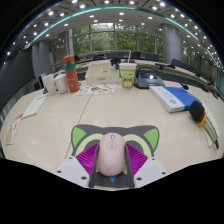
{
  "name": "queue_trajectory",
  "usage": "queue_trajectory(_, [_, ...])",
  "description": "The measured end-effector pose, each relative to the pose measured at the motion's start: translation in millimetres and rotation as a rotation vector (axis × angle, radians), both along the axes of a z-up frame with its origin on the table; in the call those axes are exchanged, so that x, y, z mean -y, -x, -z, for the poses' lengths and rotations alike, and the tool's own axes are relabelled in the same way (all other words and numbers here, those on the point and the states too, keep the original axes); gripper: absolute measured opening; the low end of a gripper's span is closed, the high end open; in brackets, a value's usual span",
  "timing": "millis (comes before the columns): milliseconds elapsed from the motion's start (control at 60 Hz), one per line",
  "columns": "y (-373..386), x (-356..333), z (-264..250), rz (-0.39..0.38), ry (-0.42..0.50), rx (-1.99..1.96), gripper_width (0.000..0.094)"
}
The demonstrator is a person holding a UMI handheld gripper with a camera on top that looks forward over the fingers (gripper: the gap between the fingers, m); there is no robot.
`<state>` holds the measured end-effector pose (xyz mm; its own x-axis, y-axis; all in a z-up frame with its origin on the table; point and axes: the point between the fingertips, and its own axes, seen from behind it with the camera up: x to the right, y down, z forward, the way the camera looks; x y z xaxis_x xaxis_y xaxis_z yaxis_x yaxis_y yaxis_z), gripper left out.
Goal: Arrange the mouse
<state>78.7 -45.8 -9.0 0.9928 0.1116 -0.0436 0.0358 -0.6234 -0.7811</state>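
A pale pink computer mouse (110, 153) sits between my two fingers, its nose pointing away from me over the table. My gripper (111, 158) has its magenta pads (88, 156) pressed against both sides of the mouse. A green mouse pad with cat ears (83, 134) lies on the beige table (60, 120) just under and ahead of the fingers; the mouse covers its middle.
At the table's far side stand a red bottle (71, 74), a green cup (127, 74), papers (98, 89) and a dark device (149, 78). A blue-and-white book (172, 97) lies to the right, a yellow-black object (206, 121) beyond it. A paper sheet (32, 106) lies left.
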Motion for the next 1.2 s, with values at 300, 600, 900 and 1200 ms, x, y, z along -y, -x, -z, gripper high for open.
queue_trajectory(300, [-5,33,-52,-0.001,-0.012,0.036,0.0854])
queue_trajectory(600, [6,158,-178,0.069,-0.119,0.1,0.0858])
queue_trajectory(900, [23,283,-220,0.096,-0.132,0.117,0.0855])
queue_trajectory(1200, [25,317,-242,0.092,-0.183,0.165,0.0854])
